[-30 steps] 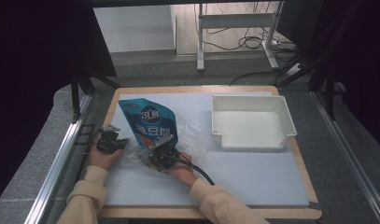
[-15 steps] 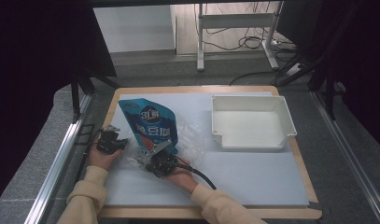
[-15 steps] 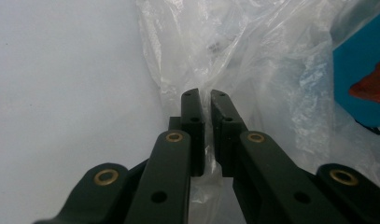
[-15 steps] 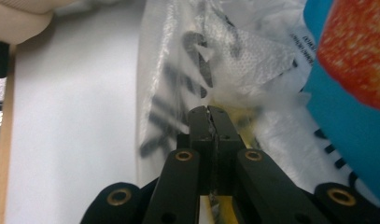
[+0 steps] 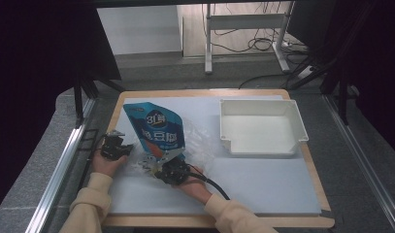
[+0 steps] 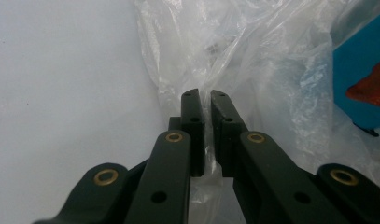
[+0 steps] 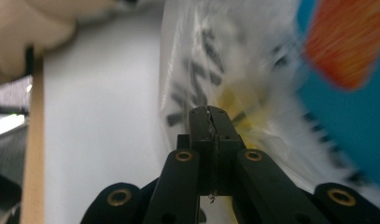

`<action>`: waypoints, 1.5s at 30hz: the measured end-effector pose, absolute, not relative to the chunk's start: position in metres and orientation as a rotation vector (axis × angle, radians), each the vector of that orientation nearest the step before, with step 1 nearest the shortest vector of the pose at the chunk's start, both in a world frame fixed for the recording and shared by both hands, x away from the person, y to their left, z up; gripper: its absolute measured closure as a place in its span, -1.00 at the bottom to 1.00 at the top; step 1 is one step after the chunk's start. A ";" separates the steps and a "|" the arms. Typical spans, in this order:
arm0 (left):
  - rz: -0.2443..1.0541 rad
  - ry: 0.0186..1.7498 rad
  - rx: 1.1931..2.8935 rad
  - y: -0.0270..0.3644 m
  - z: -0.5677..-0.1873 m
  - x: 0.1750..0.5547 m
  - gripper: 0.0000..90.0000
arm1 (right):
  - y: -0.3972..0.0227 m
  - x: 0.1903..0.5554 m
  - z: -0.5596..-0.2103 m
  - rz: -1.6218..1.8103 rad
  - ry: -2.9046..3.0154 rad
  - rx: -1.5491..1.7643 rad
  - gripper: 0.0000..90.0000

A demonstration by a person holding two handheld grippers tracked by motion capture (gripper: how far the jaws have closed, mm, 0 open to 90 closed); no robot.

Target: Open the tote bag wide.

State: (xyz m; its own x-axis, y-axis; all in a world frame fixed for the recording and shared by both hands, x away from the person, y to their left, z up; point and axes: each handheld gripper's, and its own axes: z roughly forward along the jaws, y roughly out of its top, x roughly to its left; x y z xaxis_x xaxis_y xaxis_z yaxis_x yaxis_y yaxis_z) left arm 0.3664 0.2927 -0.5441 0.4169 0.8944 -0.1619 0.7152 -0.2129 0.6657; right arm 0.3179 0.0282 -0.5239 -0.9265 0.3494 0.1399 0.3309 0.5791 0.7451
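A blue snack pouch with white lettering stands tilted over a crumpled clear plastic bag on the white mat. My right gripper is at the pouch's lower end. In the right gripper view the right gripper is shut tight on the pouch's thin printed bottom edge, with the blue pouch blurred to the right. My left gripper sits at the bag's left edge. In the left gripper view the left gripper pinches a fold of the clear bag, and the pouch shows at the right.
An empty white tray stands at the back right of the mat. The mat lies on a wooden board with a metal rail along its left side. Sleeved forearms come in from the bottom.
My right gripper has shifted slightly toward the near right with the pouch's lower end. The left gripper has stayed in place on the bag.
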 end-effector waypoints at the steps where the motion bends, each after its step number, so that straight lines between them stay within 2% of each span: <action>1: 0.341 1.357 1.996 0.292 -0.544 0.366 0.90 | 0.024 0.318 -0.518 1.320 2.754 0.606 0.98; 7: 0.351 1.351 1.981 0.293 -0.542 0.365 0.88 | 0.001 0.322 -0.496 1.384 2.683 0.634 0.98; 18: 0.353 1.304 1.864 0.303 -0.524 0.357 0.75 | -0.026 0.322 -0.492 1.371 2.649 0.672 0.98; 19: 0.363 1.290 1.853 0.303 -0.522 0.355 0.64 | -0.030 0.323 -0.490 1.372 2.638 0.675 0.98; 21: 0.386 1.269 1.826 0.305 -0.516 0.352 0.59 | -0.032 0.323 -0.489 1.374 2.634 0.678 0.98; 27: 0.402 1.239 1.761 0.311 -0.499 0.343 0.19 | -0.042 0.325 -0.483 1.394 2.601 0.691 0.97; 31: 0.402 1.233 1.729 0.315 -0.490 0.338 0.08 | -0.045 0.326 -0.481 1.415 2.598 0.702 0.94; 35: 0.359 1.210 1.709 0.321 -0.482 0.331 -0.16 | -0.050 0.328 -0.477 1.428 2.583 0.704 0.92; 45: 0.371 1.132 1.654 0.328 -0.457 0.311 -0.66 | -0.060 0.332 -0.471 1.446 2.550 0.723 0.92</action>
